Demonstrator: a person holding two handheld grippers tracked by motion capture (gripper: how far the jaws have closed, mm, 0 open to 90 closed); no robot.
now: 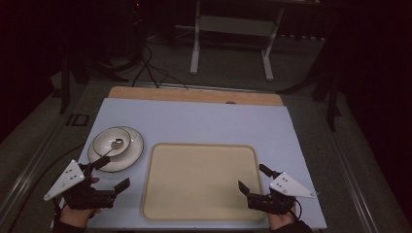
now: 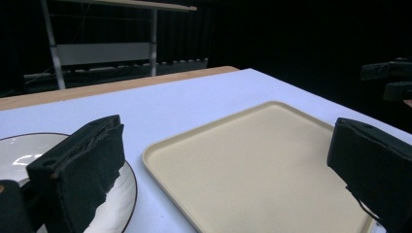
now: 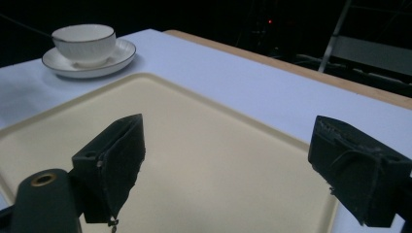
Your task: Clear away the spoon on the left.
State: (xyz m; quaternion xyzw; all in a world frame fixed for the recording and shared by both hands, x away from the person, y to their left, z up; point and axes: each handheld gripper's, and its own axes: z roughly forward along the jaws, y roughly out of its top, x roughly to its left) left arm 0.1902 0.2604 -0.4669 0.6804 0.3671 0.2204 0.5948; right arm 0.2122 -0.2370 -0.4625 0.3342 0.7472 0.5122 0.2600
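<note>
High view, table: pale blue table point(image 1: 194, 121), beige tray point(image 1: 201, 182) at lower centre, empty.
Cup: white cup point(image 1: 112, 141) on saucer point(image 1: 131, 154), centre left, just beside the tray; spoon point(image 1: 110, 148) resting in it.
Left gripper point(image 1: 112, 173): lower left, jaws wide, holding nothing.
Right gripper point(image 1: 253, 178): lower right at tray edge, jaws wide, holding nothing.

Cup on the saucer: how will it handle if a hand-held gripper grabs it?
The cup looks glazed ceramic, so probably rigid, slippery and chippable. It sits loose on the saucer, so a sideways push may slide it. The spoon resting inside could rattle or tip out.
</note>
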